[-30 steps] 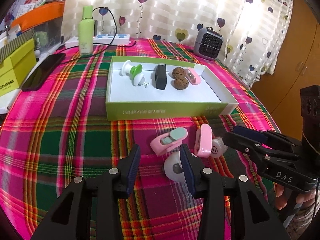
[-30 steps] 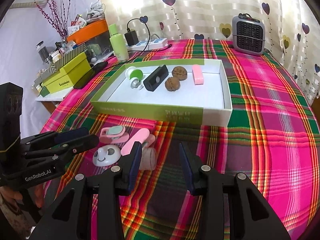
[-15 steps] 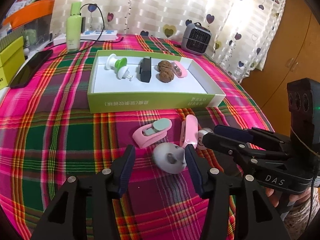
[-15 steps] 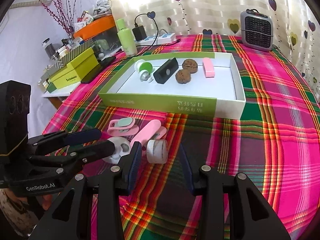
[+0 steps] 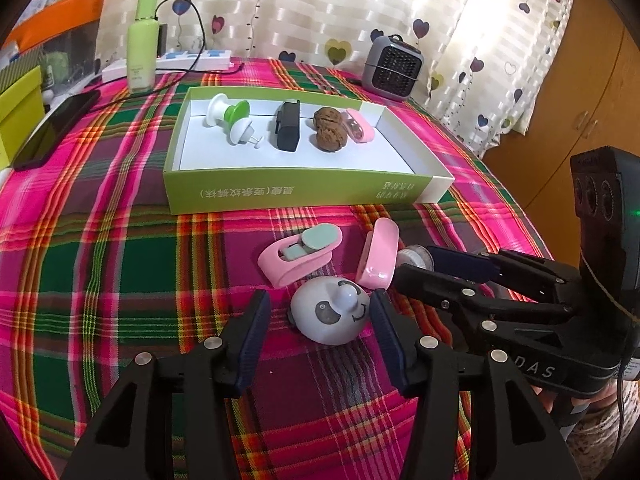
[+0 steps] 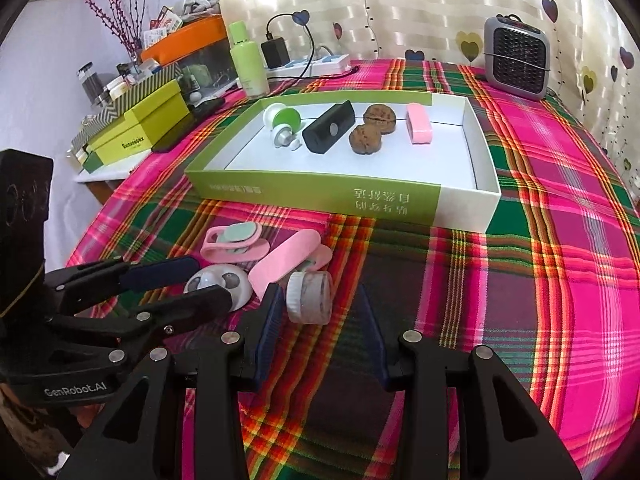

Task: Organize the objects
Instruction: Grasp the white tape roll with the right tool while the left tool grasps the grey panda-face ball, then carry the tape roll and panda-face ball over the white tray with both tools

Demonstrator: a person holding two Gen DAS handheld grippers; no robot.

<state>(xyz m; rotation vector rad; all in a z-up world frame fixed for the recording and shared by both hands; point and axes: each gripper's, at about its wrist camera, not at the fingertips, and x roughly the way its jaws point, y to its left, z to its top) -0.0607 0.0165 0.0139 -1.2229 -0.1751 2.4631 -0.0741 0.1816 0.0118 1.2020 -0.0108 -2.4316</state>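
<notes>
Left tongs fill the lower middle of the left wrist view, angled downward, jaws standing apart. Right tongs sit lower middle in the right wrist view, angled downward, jaws apart, gripping nothing.

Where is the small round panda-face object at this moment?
The panda-face object lies on the plaid tablecloth between the open fingers of the left gripper, just before the pink clip.
</notes>
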